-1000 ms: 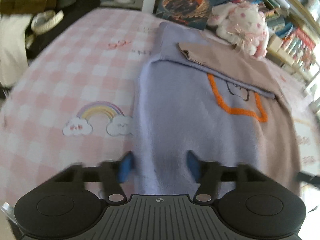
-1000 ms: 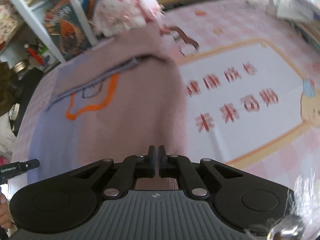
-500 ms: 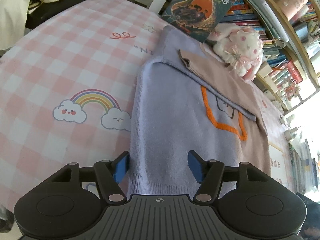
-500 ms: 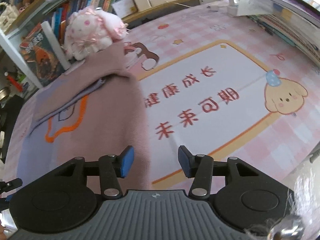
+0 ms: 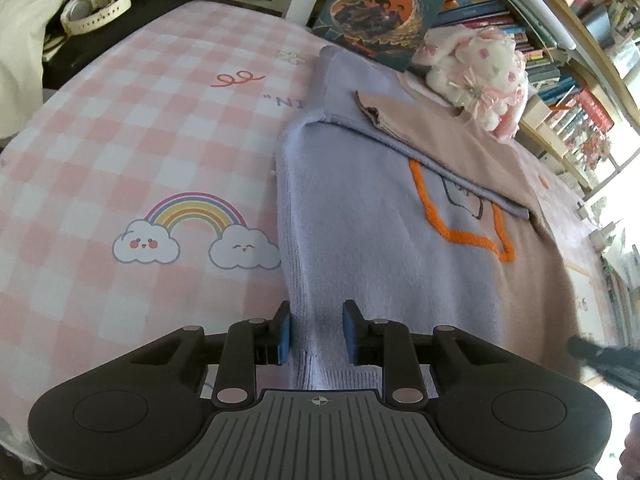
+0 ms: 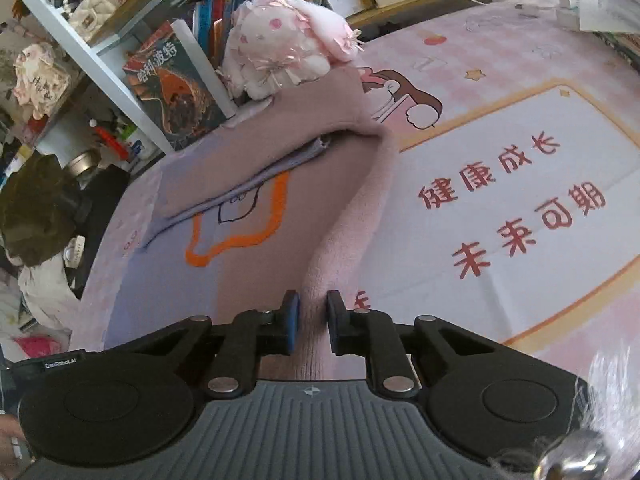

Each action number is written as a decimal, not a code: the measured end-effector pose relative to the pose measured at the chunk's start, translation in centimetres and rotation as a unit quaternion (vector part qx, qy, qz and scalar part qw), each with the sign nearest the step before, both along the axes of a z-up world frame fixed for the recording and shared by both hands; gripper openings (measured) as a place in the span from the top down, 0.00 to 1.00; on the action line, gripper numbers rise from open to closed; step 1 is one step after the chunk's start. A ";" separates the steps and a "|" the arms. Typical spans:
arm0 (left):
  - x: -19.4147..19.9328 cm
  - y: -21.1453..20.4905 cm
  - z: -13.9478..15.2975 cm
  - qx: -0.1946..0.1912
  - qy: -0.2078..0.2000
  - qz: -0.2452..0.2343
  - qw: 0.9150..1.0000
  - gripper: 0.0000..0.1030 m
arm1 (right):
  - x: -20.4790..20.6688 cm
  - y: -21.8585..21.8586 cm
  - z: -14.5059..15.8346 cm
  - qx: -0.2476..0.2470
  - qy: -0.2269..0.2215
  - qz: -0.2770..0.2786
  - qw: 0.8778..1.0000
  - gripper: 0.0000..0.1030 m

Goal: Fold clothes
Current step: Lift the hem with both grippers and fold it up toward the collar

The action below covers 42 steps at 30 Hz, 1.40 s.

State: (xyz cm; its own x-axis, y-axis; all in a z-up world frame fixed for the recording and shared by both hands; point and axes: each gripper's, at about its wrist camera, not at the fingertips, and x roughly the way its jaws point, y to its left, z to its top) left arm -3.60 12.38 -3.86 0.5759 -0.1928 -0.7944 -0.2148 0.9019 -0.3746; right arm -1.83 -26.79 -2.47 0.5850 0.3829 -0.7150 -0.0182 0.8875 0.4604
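A two-tone lilac and dusty-pink knitted sweater is lying lengthwise on the pink checked printed mat, its sleeves folded across the upper body. A white and pink plush rabbit is sitting at the sweater's far end, touching it, with a dark illustrated book leaning upright just beside the rabbit against the crowded bookshelf behind. The black left gripper is straddling the near hem's left corner; the black right gripper is straddling the hem's right edge, both having just been closing on fabric.
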 end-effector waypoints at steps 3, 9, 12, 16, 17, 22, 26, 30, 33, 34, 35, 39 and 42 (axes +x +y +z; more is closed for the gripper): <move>0.0 0.2 -0.1 -0.018 0.003 -0.004 1.000 0.69 | 0.5 -0.2 -1.1 -0.011 0.029 -0.005 1.000 0.70; 0.0 0.1 -0.2 -0.025 -0.003 -0.008 1.000 0.69 | 0.2 -0.7 -2.4 0.035 0.053 -0.027 0.998 0.70; 0.0 0.0 -0.3 -0.011 -0.004 -0.004 1.000 0.84 | 0.3 -1.3 -2.6 0.044 0.070 -0.040 0.996 0.90; -0.5 0.3 -0.5 -0.024 0.007 0.010 1.000 0.94 | -0.3 -2.8 -2.4 0.060 0.069 -0.049 0.995 0.91; -0.8 0.3 -0.6 -0.033 0.009 0.014 0.999 0.94 | -0.5 -3.2 -2.3 0.067 0.067 -0.050 0.994 0.91; -3.3 -1.1 -0.7 -0.049 0.009 0.026 0.998 0.95 | -1.7 -4.4 -1.8 0.070 0.063 -0.047 0.994 0.91; -5.9 -2.6 -0.4 -0.064 0.007 0.031 0.997 0.95 | -3.5 -5.8 -1.5 0.078 0.065 -0.045 0.994 0.91; -8.7 -3.9 -0.3 -0.069 0.011 0.039 0.997 0.96 | -5.8 -7.5 -1.2 0.082 0.071 -0.032 0.994 0.91; -10.7 -4.8 -0.4 -0.075 0.017 0.042 0.996 0.96 | -7.6 -8.5 -1.3 0.077 0.082 -0.020 0.993 0.91; -11.4 -5.0 -0.5 -0.080 0.019 0.044 0.996 0.96 | -8.2 -8.8 -1.3 0.077 0.087 -0.017 0.993 0.91; -12.0 -5.2 -0.6 -0.086 0.022 0.048 0.995 0.96 | -8.8 -9.1 -1.4 0.079 0.092 -0.016 0.993 0.91; -13.9 -5.2 -1.1 -0.124 0.027 0.070 0.989 0.96 | -10.7 -10.7 -1.5 0.098 0.106 -0.013 0.989 0.91; -14.3 -4.9 -0.6 -0.171 0.007 0.089 0.981 0.96 | -11.4 -11.7 -1.2 0.122 0.105 -0.014 0.987 0.91</move>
State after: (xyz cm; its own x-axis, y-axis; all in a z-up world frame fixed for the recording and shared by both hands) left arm -17.91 7.43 -4.45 0.6143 -0.3469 -0.7087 -0.3650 0.6714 -0.6450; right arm -13.26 -38.45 -3.67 0.4457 0.5450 -0.7102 0.1238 0.7482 0.6518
